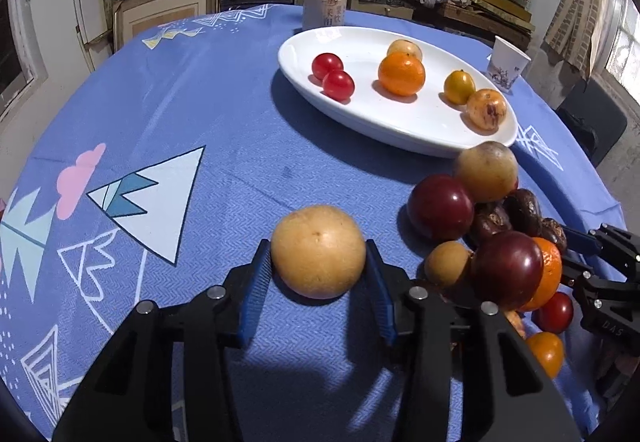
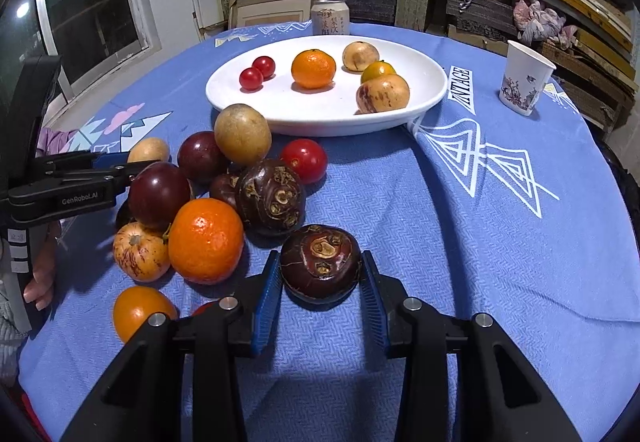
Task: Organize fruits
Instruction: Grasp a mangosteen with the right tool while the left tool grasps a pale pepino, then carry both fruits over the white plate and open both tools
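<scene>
My left gripper (image 1: 319, 257) is shut on a round tan fruit (image 1: 318, 251) resting on the blue tablecloth. My right gripper (image 2: 321, 267) is shut on a dark brown water chestnut (image 2: 320, 262), also on the cloth. A white oval plate (image 1: 360, 122) holds two cherry tomatoes (image 1: 332, 76), an orange (image 1: 401, 74) and three yellowish fruits. A loose pile of fruit (image 2: 200, 194) lies left of the right gripper: purple plums, an orange, a tan fruit, a red tomato, another water chestnut. The left gripper also shows in the right wrist view (image 2: 132, 164), at the pile's left edge.
A drinks can (image 2: 330, 17) stands behind the plate (image 2: 432, 90) and a paper cup (image 2: 524, 82) at the right of the round table. Shelves with stacked boxes line the back wall. A dark chair (image 1: 592, 122) stands off the table's right edge.
</scene>
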A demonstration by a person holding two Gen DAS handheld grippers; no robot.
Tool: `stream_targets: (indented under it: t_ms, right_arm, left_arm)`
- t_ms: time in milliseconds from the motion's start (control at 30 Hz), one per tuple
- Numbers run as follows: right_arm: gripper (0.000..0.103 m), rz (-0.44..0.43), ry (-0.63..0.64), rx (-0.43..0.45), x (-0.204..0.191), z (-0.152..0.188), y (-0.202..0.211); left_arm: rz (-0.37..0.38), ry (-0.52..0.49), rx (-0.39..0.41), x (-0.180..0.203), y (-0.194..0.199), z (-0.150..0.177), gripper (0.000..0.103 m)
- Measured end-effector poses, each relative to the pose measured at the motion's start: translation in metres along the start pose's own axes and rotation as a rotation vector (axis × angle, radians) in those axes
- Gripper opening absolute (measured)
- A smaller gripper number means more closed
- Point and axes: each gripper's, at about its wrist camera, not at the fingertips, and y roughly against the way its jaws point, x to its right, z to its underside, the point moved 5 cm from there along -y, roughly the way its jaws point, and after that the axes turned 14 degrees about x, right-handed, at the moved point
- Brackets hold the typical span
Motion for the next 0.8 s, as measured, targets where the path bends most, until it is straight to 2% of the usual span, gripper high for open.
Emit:
stream_targets:
  t_ms: [100, 233, 300, 400, 533, 667, 800]
  right_arm:
    - [0.04, 0.008, -0.02, 0.013, 0.004, -0.001, 0.003]
    - [0.04, 0.01, -0.059, 0.075, 0.008, -0.011, 0.016]
    - [0.04, -0.008, -0.092, 0.095, 0.012, -0.021, 0.022]
    - [0.04, -0.014, -0.094, 0.144, 0.015, -0.059, 0.031]
    - [0.04, 0.018, -0.067, 0.23, 0.024, -0.129, 0.033]
    - [0.04, 0.007, -0.114, 0.265, 0.037, -0.173, 0.003]
    - [0.04, 0.012, -0.164, 0.234, 0.052, -0.184, -0.051]
  left_arm:
    - [-0.02, 0.035, 0.04, -0.008, 0.008, -0.006, 0.045]
    - [-0.039, 0.064, 0.116, -0.015, 0.027, -0.022, 0.045]
    - [-0.029, 0.083, 0.122, -0.017, 0.031, -0.035, 0.045]
    - [-0.031, 0.076, 0.145, -0.014, 0.032, -0.066, 0.045]
    - [0.008, 0.055, 0.174, 0.006, 0.026, -0.104, 0.045]
    - [0.059, 0.035, 0.165, 0.033, 0.003, -0.12, 0.045]
    - [0.069, -0.016, 0.107, 0.054, -0.036, -0.115, 0.045]
